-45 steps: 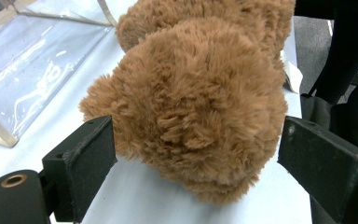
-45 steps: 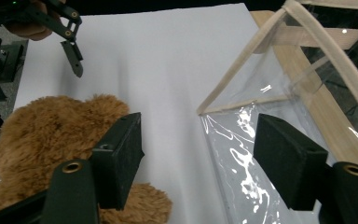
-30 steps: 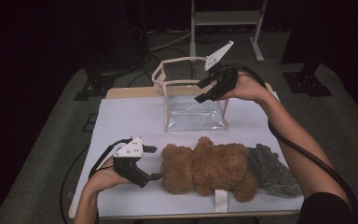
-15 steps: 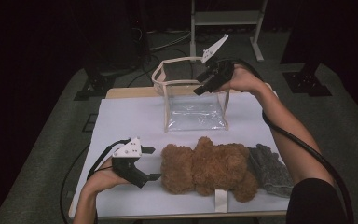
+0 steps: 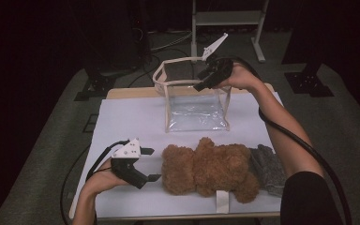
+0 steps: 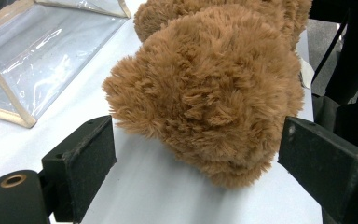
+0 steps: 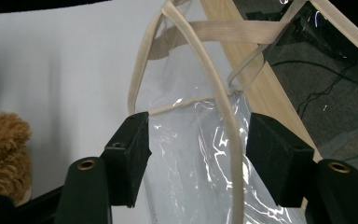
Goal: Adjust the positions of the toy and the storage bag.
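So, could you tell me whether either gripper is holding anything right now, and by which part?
Nothing is held. The right gripper straddles the clear bag's rim, jaws closing. The left gripper stands open around the teddy bear.

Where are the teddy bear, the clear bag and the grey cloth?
teddy bear (image 5: 206, 169): high view, on its brown furry middle.
clear bag (image 5: 194, 112): high view, on its transparent front wall.
grey cloth (image 5: 268, 166): high view, on the part showing right of the bear.
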Demonstrator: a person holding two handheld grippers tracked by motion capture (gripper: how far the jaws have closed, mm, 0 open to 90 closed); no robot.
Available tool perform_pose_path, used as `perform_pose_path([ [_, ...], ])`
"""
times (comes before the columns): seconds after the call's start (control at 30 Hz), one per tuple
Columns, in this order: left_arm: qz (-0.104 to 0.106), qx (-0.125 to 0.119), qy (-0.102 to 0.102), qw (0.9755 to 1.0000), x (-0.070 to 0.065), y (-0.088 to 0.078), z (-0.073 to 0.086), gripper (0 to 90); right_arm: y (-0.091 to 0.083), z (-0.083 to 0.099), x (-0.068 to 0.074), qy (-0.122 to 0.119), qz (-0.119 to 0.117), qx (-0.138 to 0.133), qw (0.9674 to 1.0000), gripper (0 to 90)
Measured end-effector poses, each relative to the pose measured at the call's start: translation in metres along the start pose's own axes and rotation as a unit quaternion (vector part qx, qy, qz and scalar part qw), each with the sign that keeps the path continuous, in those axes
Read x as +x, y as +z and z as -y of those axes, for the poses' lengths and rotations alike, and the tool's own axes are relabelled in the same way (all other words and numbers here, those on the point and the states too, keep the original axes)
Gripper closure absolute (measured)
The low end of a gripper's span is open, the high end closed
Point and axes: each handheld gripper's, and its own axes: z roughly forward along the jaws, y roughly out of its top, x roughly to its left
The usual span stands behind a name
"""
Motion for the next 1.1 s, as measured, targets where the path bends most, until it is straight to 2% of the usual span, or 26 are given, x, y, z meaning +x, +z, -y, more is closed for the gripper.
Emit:
perform_pose_path([
  [0.17, -0.002, -0.001, 0.0, 1.0, 0.0, -0.001, 0.001, 9.8, 0.003, -0.001, -0.003, 0.004, 0.001, 0.009, 1.0, 40.1],
  [0.4, -0.002, -0.001, -0.001, 1.0, 0.0, -0.003, 0.001, 9.8, 0.012, 0.002, -0.007, 0.004, 0.004, 0.033, 0.9994, 52.2],
  [0.67, -0.001, 0.002, -0.004, 1.0, 0.001, -0.002, 0.003, 9.8, 0.012, 0.004, -0.005, -0.006, 0.002, 0.036, 0.9993, 85.5],
  [0.87, 0.001, 0.003, -0.001, 1.0, 0.0, -0.001, 0.002, 9.8, 0.008, 0.004, 0.002, -0.016, -0.019, 0.036, 0.999, 86.7],
  [1.1, 0.003, 0.003, -0.002, 1.0, -0.001, 0.0, 0.002, 9.8, 0.004, 0.008, 0.014, -0.025, -0.029, 0.033, 0.9987, 87.1],
])
